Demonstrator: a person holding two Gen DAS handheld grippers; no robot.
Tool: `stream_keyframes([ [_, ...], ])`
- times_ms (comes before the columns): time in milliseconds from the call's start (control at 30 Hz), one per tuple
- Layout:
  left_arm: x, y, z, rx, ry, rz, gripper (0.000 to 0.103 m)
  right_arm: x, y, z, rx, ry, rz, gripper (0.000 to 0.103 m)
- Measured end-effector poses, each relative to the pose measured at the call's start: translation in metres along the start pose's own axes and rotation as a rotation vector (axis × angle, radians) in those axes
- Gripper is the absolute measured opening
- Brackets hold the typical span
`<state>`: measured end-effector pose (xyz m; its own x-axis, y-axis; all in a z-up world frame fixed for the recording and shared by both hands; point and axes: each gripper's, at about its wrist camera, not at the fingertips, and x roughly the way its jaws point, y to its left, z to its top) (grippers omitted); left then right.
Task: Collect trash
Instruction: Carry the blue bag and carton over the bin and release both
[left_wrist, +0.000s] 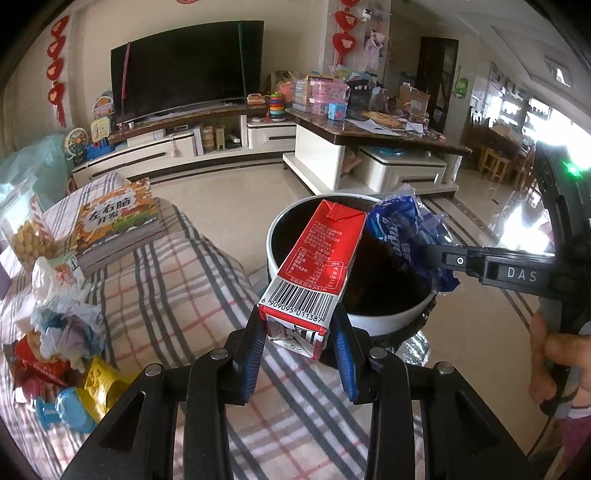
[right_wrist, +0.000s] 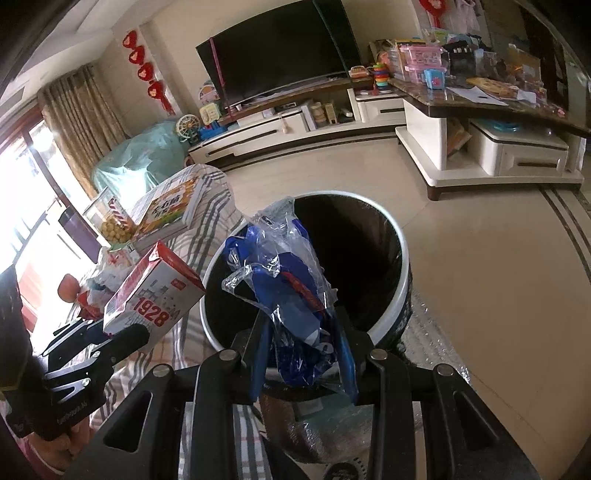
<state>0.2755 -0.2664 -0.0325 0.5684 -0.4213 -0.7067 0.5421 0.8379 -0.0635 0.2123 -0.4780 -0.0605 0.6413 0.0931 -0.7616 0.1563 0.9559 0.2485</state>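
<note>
My left gripper (left_wrist: 298, 325) is shut on a red milk carton (left_wrist: 317, 258) and holds it tilted over the near rim of a round white trash bin (left_wrist: 391, 319) with a dark inside. My right gripper (right_wrist: 301, 328) is shut on a crumpled blue plastic wrapper (right_wrist: 291, 288) above the same bin (right_wrist: 400, 280). In the left wrist view the wrapper (left_wrist: 402, 229) hangs over the bin's right side. In the right wrist view the carton (right_wrist: 155, 291) and left gripper (right_wrist: 107, 339) sit at the left of the bin.
A pile of wrappers and crumpled paper (left_wrist: 62, 339) lies on the plaid cloth (left_wrist: 177, 280) at the left, with a book (left_wrist: 118, 225) and a snack jar (left_wrist: 29, 236) behind it. A coffee table (left_wrist: 369, 140) and TV stand (left_wrist: 166, 147) stand beyond on the tile floor.
</note>
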Motion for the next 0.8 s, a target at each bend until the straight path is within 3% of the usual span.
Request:
stream_keyframes([
  [800,0.041,-0.011,0.034,-0.003,0.039,-0.014,0.034,0.026,-0.012,0.022,0.008,0.034,-0.038,0.035],
])
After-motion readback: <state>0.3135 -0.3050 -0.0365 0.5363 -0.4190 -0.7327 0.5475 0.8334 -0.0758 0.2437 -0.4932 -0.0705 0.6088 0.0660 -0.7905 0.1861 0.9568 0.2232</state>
